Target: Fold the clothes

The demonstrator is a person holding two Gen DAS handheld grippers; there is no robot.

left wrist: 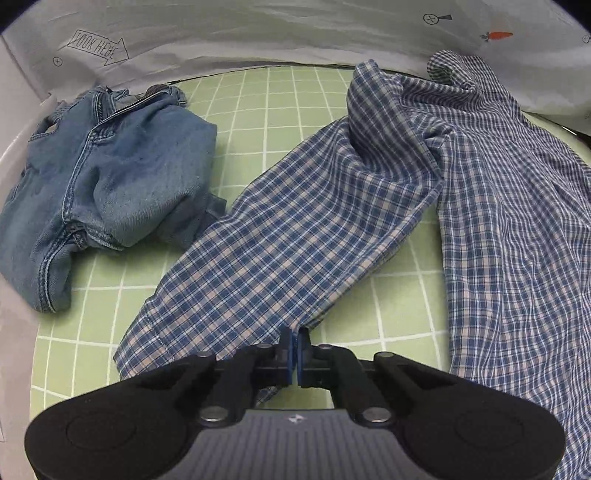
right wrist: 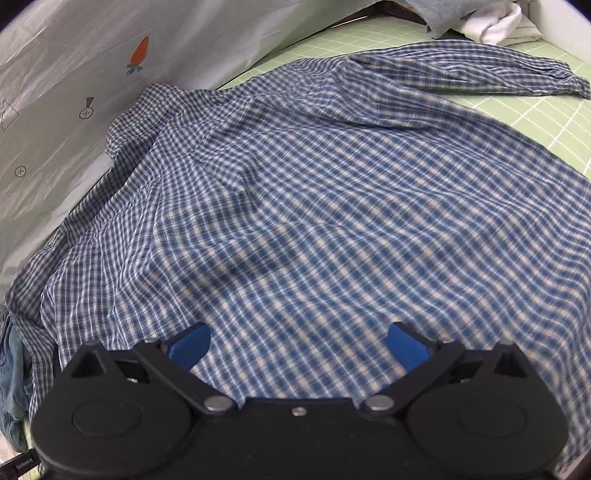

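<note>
A blue-and-white plaid shirt (right wrist: pixel 314 203) lies spread on a green gridded mat (left wrist: pixel 280 110). One sleeve (left wrist: pixel 288 236) runs toward the near left, and my left gripper (left wrist: pixel 295 332) is shut on its cuff edge, blue pads pressed together with cloth passing under them. My right gripper (right wrist: pixel 299 339) hovers open over the shirt's lower body, its blue pads (right wrist: pixel 190 345) wide apart with only flat cloth below. The other sleeve (right wrist: pixel 480 70) stretches out to the far right. The collar (right wrist: pixel 136 110) rests against the back sheet.
Crumpled blue jeans (left wrist: pixel 107 177) sit on the mat left of the sleeve, close to the left wall. A white printed sheet (left wrist: pixel 258 33) with a carrot drawing bounds the back. White and grey cloths (right wrist: pixel 495 22) lie piled at the far right corner.
</note>
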